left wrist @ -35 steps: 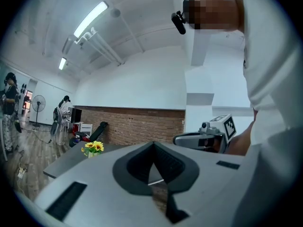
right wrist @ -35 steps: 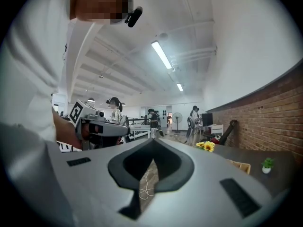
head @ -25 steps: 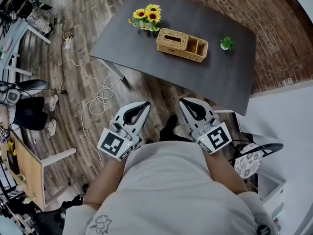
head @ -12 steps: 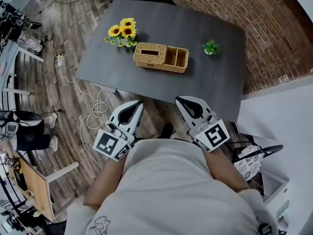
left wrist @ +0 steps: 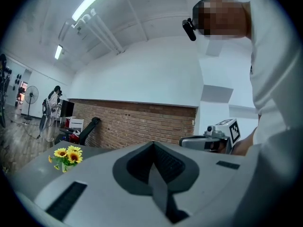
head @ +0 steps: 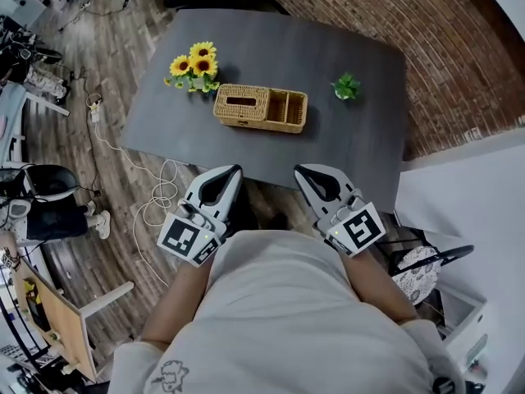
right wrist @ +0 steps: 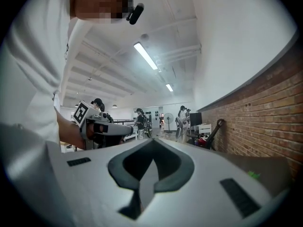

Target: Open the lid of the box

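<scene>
Holding two grippers low, at the near table edge: left gripper (head: 232, 171) and right gripper (head: 304, 171), each clenched tight on nothing. On the table (head: 344, 31), well apart from both: one box (head: 261, 107) mid-table, with its lid (head: 241, 103) down over the left part. One sunflower bunch (head: 192, 66) at its far-left corner, touching or just beside, hard to tell. One plant (head: 346, 87) to the right. Box not seen in either gripper view.

Brick wall (head: 459, 56), wood floor (head: 115, 183)
</scene>
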### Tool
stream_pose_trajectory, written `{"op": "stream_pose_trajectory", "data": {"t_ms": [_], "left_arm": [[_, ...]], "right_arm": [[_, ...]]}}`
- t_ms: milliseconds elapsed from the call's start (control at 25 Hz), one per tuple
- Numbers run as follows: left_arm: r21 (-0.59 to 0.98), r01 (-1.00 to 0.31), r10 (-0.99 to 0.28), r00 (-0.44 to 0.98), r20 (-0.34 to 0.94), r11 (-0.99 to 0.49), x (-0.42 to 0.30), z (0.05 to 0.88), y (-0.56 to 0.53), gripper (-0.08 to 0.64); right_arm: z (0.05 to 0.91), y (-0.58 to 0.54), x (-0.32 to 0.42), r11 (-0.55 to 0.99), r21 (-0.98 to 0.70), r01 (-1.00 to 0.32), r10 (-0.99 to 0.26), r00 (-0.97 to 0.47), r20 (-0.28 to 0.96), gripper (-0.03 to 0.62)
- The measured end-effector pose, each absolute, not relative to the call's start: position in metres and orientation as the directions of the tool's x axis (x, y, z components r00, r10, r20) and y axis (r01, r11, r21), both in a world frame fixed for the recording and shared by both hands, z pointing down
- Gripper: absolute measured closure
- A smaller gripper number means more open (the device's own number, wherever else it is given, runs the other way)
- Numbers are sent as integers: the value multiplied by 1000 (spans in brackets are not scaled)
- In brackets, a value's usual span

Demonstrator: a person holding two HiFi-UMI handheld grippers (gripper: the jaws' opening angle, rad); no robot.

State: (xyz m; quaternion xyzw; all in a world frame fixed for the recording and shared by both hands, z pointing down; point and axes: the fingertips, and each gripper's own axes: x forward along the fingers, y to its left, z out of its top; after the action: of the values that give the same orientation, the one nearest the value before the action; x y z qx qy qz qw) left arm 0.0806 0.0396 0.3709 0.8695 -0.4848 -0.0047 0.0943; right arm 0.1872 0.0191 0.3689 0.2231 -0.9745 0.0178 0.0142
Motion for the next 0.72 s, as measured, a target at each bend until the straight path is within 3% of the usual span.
{"op": "stream_pose_trajectory", "data": {"t_ms": [720], "left_arm": [[171,-785,-777,617,126,-596,27,392,-67,549]], "right_arm": [[391,-70,113,897,-52,-438,-432,-896,100,587]]}}
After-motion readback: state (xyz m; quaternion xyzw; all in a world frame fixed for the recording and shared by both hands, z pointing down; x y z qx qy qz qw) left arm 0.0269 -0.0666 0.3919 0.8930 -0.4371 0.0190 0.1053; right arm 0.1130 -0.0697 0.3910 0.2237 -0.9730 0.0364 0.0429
